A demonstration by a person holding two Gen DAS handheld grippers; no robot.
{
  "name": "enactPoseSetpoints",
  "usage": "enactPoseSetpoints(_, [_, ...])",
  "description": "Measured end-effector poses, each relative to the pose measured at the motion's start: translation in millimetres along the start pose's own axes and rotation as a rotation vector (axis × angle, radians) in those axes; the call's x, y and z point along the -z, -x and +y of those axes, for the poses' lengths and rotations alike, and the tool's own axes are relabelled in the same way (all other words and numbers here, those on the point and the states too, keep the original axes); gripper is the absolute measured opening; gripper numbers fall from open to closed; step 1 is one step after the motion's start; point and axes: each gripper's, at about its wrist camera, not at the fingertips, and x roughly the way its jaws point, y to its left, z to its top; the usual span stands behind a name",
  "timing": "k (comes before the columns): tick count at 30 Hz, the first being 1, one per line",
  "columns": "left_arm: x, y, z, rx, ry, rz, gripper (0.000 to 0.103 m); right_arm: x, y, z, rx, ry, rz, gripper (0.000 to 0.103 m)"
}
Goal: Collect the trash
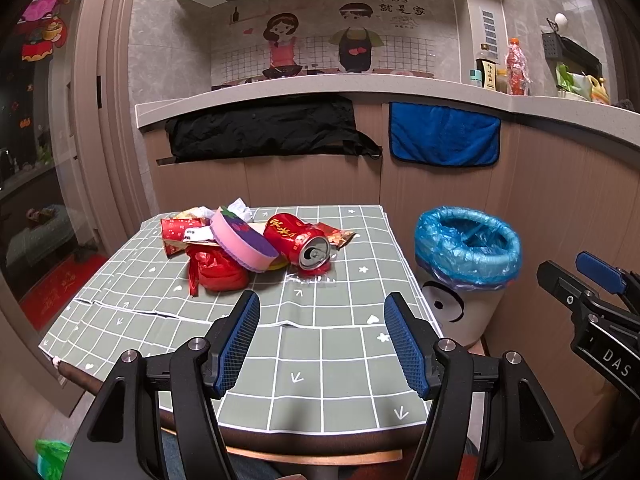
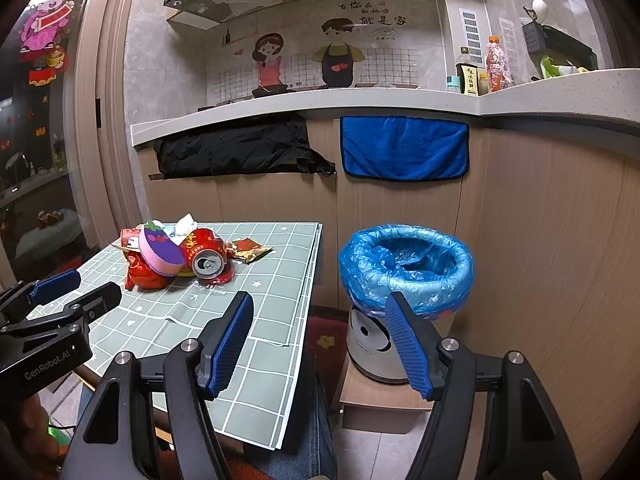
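Observation:
A pile of trash lies at the far side of the table [image 1: 320, 360]: a crushed red can [image 1: 298, 242] [image 2: 206, 256], a pink and purple sponge [image 1: 242, 242] [image 2: 160, 250], a red plastic bag [image 1: 218, 270], a red paper cup [image 1: 182, 234], white tissue [image 1: 240, 208] and a gold wrapper [image 1: 338, 236] [image 2: 248, 250]. A white bin with a blue liner [image 1: 466, 248] [image 2: 406, 268] stands right of the table. My left gripper [image 1: 320, 308] is open and empty over the table's near half. My right gripper [image 2: 320, 308] is open and empty between table edge and bin.
The table [image 2: 256, 344] wears a green grid cloth. The bin stands on a low wooden stool [image 2: 380, 404]. Behind is a counter [image 1: 360, 88] with a black cloth [image 1: 264, 128] and a blue towel [image 1: 444, 134] hanging from it. A glass door is at left.

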Motion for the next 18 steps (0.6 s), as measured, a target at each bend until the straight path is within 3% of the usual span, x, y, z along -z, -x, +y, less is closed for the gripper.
enactPoseSetpoints(18, [-0.1,0.9,-3.9,-0.001,-0.001,-0.001,0.065,-1.6,1.4,-2.2,-0.002,-0.006,-0.006,0.066])
